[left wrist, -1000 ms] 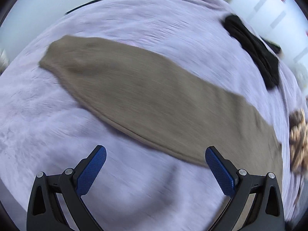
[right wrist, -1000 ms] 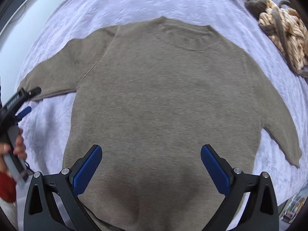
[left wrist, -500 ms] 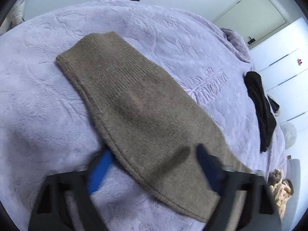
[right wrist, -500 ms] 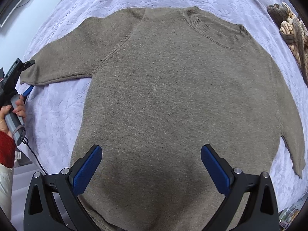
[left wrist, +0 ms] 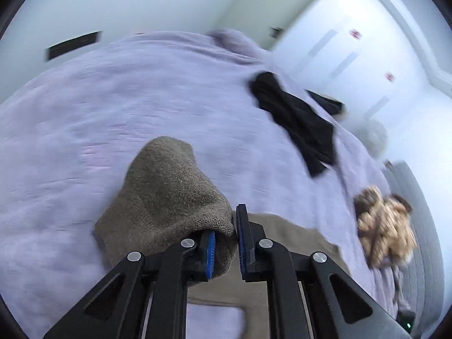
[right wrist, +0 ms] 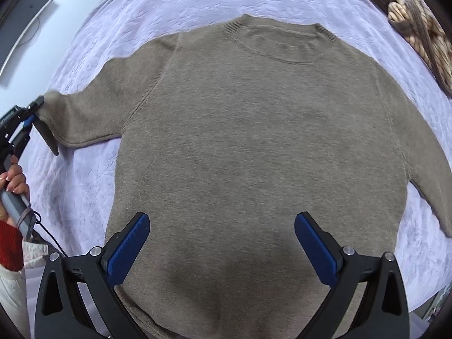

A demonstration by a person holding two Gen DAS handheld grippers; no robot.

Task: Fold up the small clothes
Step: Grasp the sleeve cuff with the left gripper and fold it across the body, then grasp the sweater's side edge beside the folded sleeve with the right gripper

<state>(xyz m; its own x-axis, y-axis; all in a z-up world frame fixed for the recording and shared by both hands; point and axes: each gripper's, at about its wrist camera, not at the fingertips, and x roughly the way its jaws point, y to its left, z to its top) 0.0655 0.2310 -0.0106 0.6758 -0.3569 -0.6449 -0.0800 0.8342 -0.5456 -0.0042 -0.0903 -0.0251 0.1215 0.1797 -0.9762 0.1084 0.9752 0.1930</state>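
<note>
Taupe knit sweater (right wrist: 254, 147) lies flat, face up, on the lavender bed cover (right wrist: 197, 2), filling the right wrist view centre. Left hand-held gripper (left wrist: 226, 243) is closing on the left sleeve cuff (left wrist: 166, 197), fabric pinched between the blue pads, cuff lifted off the bed at 9 o'clock of the sweater. A second ago its jaws were wide above the flat sleeve; now clamped and raised, so the sleeve fold-in looks begun. Right hand-held gripper (right wrist: 221, 243) hovers wide open, empty, over the hem as before. Black garment (left wrist: 296, 124) at 12 o'clock, beige cable-knit (right wrist: 415, 19) at 2 o'clock.
</note>
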